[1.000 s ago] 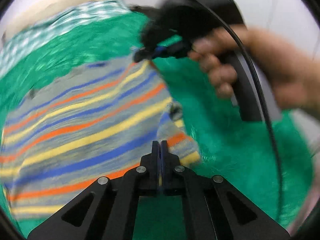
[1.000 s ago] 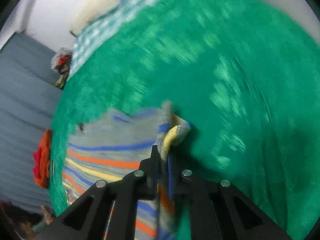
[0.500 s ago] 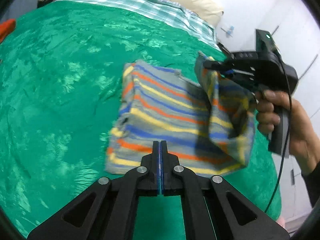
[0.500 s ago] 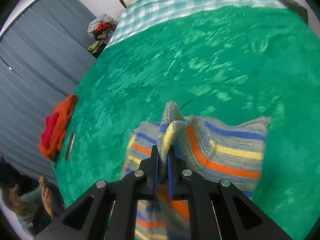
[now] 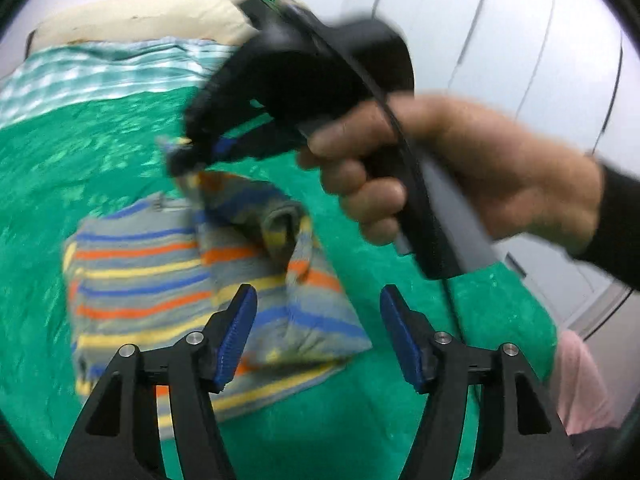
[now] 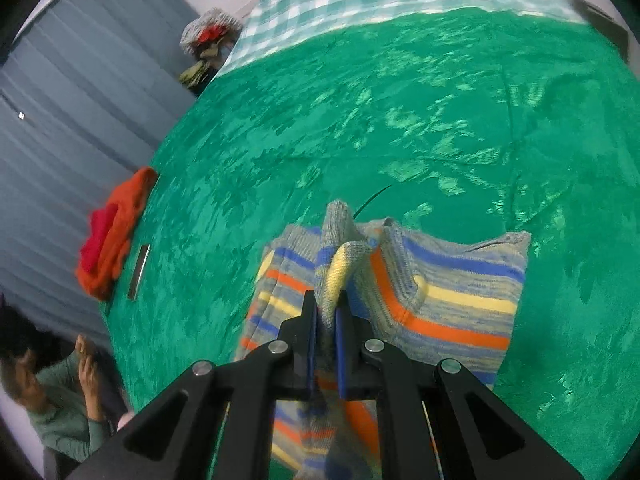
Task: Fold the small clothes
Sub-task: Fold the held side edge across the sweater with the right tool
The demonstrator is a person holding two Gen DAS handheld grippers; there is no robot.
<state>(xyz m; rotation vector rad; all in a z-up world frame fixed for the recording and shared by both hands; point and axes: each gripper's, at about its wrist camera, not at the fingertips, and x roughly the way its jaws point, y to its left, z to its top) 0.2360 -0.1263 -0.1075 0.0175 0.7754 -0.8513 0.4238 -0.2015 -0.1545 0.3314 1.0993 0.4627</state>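
A green blanket (image 6: 420, 112) is covering the bed, and a checked sheet (image 6: 360, 4) is showing at the far end of it. A grey-blue curtain (image 6: 72, 112) is hanging beside the bed. The striped garment (image 5: 160, 288), grey with blue, orange and yellow bands, is lying on the blanket, partly folded over itself.

The right gripper (image 6: 326, 320) is pinching a bunched corner of this garment between its two blue pads; the jaws are almost together, with only the cloth between them. In the left wrist view the same gripper (image 5: 188, 160) is looking blurred, and the right hand (image 5: 460, 184) is wrapping around its handle, while a part of the garment is hanging down from it over the flat part.

The left gripper (image 5: 318, 332) is hovering above the near edge of the garment. Its jaws are standing wide apart and nothing is between them.

At the left edge of the blanket an orange and red cloth (image 6: 112, 236) is lying, with a thin grey bar (image 6: 139, 266) just beside it. A person in a green sweater (image 6: 60, 412) is sitting low beside the bed. A pile of clothes (image 6: 208, 48) is lying near the curtain at the far end.
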